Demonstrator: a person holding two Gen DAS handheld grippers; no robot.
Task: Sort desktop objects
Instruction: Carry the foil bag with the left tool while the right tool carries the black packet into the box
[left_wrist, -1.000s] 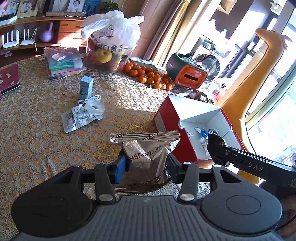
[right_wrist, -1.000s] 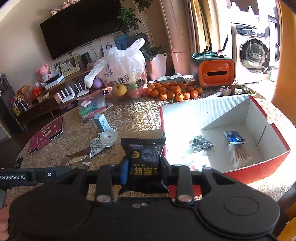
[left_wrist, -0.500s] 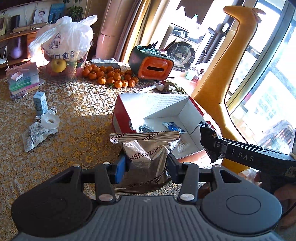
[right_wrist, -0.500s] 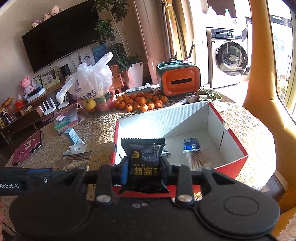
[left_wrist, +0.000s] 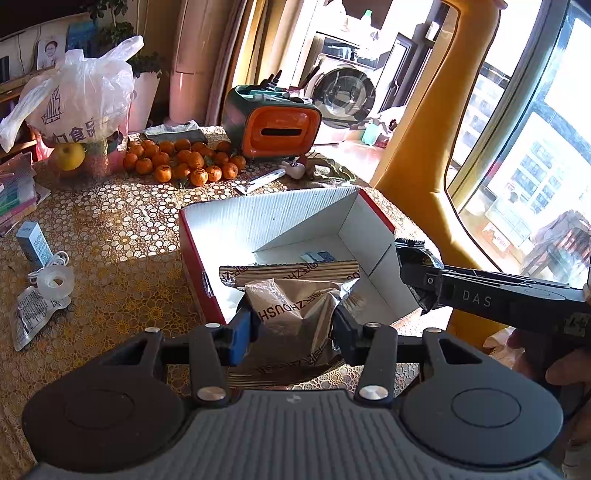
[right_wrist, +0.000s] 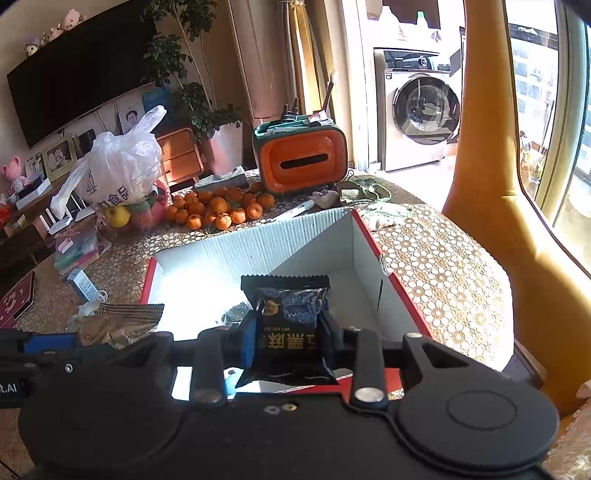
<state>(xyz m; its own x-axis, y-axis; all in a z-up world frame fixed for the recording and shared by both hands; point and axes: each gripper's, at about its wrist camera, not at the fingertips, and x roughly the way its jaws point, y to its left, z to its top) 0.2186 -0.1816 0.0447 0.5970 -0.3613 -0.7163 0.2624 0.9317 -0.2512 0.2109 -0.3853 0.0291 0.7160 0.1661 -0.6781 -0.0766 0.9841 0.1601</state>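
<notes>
- Your left gripper (left_wrist: 293, 326) has its fingers closed on a silver snack packet (left_wrist: 295, 295); the packet stands upright between them, its crimped top edge uppermost.
- That packet hangs over the near left corner of the red-sided box (left_wrist: 192, 251), partly above the box's white interior.
- Your right gripper (right_wrist: 288, 341) has its fingers clamped on a black snack packet (right_wrist: 290, 317), also upright, with yellow print on its lower half.
- The black packet sits above the near rim of the box (right_wrist: 400, 295), over the open interior.
- Seen from the left wrist camera, the right gripper (left_wrist: 419, 275) reaches in from the right, level with the box's right wall; a hand (left_wrist: 554, 354) grips its handle.
- Inside the box, a small blue-and-white sachet (left_wrist: 317, 256) lies on the floor near the back wall. A dark crumpled wrapper (right_wrist: 234, 314) lies on the box floor at left.
- The box rests on the desk (left_wrist: 110, 221), which carries a gold flower-patterned cloth.
- Left of the box on the desk: a roll of clear tape (left_wrist: 55, 280), a small blue carton (left_wrist: 35, 245) standing just behind it, and a printed sachet (left_wrist: 31, 319) just in front.
- Behind the box: a pile of oranges (left_wrist: 184, 162), an orange-fronted container (left_wrist: 275, 127), and a white plastic bag (left_wrist: 79, 99) with a yellow apple (left_wrist: 68, 155) at its base.
</notes>
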